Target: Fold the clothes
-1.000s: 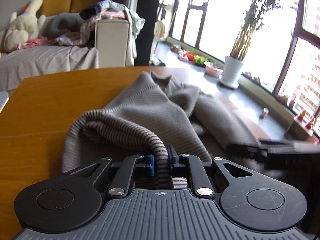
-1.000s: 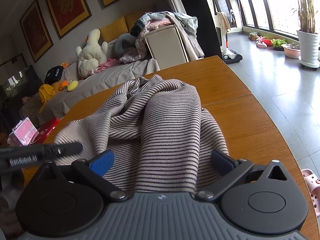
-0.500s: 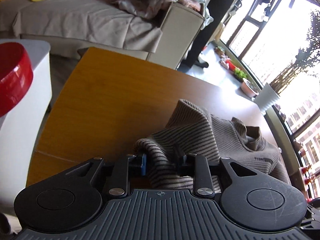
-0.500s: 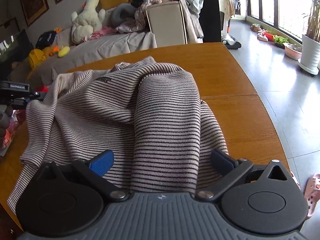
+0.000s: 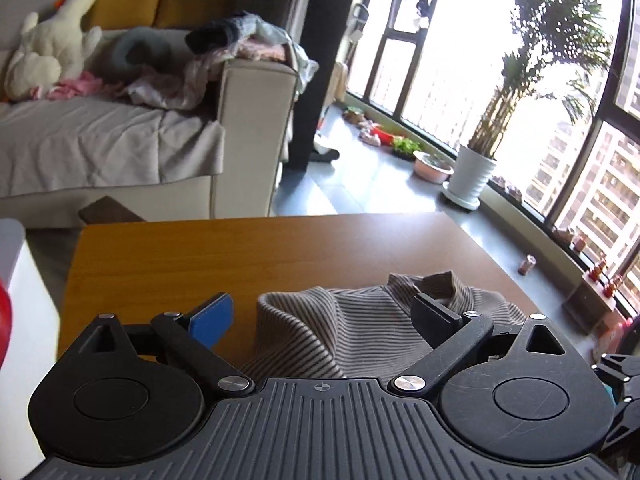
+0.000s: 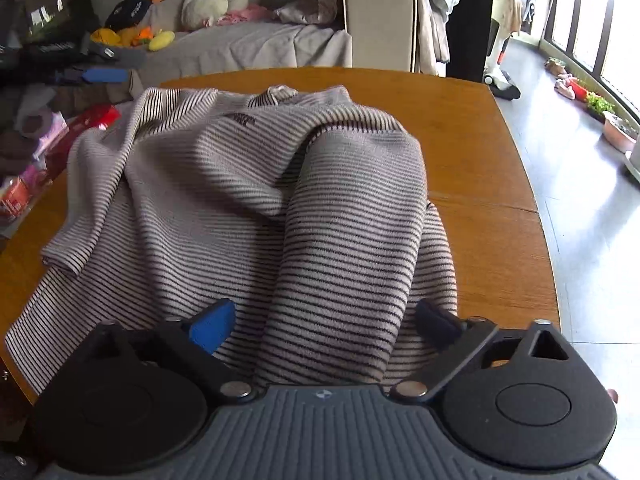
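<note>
A beige sweater with thin dark stripes [image 6: 240,184] lies rumpled on the wooden table [image 6: 480,160], collar toward the far edge. One sleeve [image 6: 352,240] runs down the middle toward my right gripper [image 6: 324,322], which stands open with that sleeve lying between its spread fingers. In the left wrist view the sweater [image 5: 360,320] bunches in front of my left gripper [image 5: 324,312], which is open, nothing pinched; its blue pad [image 5: 212,320] is over bare table [image 5: 240,248]. The left gripper [image 6: 100,68] also shows at the far left of the right wrist view.
A grey sofa [image 5: 100,152] piled with clothes and a plush toy [image 5: 48,40] stands beyond the table. A white unit [image 5: 20,320] is at the left edge. A potted plant [image 5: 472,176] and bowls sit by the windows. Toys and boxes [image 6: 48,148] clutter the floor left.
My left gripper was shut on a fold of the sweater; it has let go, opened and swung back level. The sweater now lies spread wider on the table. The right gripper stayed open.
</note>
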`<state>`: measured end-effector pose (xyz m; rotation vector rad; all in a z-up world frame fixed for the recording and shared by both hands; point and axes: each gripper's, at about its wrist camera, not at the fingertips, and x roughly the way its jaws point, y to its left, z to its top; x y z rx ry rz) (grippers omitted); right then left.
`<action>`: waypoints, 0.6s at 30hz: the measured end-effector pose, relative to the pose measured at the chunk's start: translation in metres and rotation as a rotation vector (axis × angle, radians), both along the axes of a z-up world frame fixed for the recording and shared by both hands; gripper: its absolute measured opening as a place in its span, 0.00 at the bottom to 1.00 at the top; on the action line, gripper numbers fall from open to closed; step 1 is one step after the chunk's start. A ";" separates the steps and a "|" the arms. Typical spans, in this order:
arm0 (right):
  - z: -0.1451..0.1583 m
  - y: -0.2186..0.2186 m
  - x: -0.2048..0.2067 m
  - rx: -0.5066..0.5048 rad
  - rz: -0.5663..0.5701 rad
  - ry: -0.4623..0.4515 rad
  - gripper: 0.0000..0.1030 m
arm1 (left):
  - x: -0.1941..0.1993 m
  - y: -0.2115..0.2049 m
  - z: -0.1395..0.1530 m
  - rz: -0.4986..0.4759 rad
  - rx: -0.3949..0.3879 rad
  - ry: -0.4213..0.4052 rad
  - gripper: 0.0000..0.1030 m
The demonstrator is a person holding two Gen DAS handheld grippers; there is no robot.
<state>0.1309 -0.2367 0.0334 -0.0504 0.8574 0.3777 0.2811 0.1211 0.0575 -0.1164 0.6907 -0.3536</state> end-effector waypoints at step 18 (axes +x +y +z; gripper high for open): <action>0.046 0.014 0.044 -0.094 0.029 -0.250 0.15 | 0.020 -0.033 -0.030 0.013 0.305 -0.037 0.20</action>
